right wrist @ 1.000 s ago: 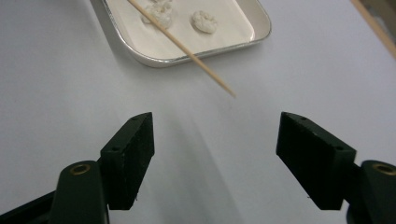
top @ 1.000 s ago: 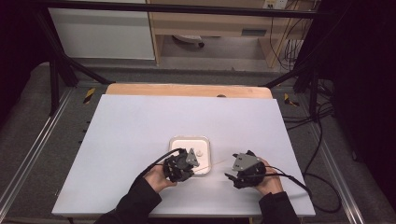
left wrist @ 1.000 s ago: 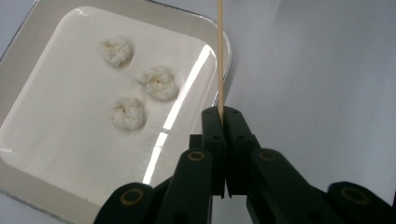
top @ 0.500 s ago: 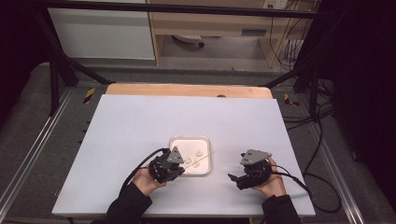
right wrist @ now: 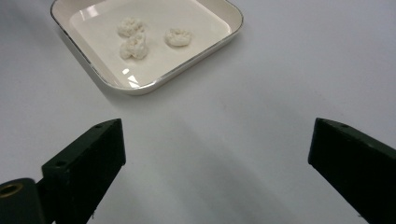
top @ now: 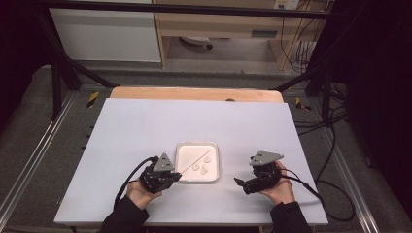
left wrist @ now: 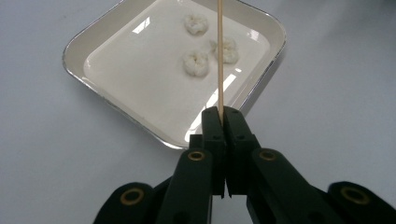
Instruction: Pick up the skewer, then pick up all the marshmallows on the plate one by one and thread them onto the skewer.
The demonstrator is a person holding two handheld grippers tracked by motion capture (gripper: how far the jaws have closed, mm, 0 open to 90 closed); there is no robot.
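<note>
white square tray w/ silver rim (top: 180,160) sat near table's front edge, three pale crumbly lumps (left wrist: 196,63) inside. left gripper (left wrist: 221,116) was clamped tight on thin wooden skewer (left wrist: 219,56) angled over tray. right gripper (right wrist: 215,163) sat beside tray on bare white tabletop (top: 145,126), jaws wide apart, nothing btwn them.

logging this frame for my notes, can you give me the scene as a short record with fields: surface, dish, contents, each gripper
surface: white table, wooden strip along its far edge
dish: square white tray, near the table's front, between the two grippers
contents: three small white pieces, close together on the tray's right half in the high view
left gripper: shut on a thin wooden skewer that reaches out over the tray
right gripper: jaws wide apart, holding nothing, over bare table right of the tray
hands: one on each gripper, dark sleeves
</note>
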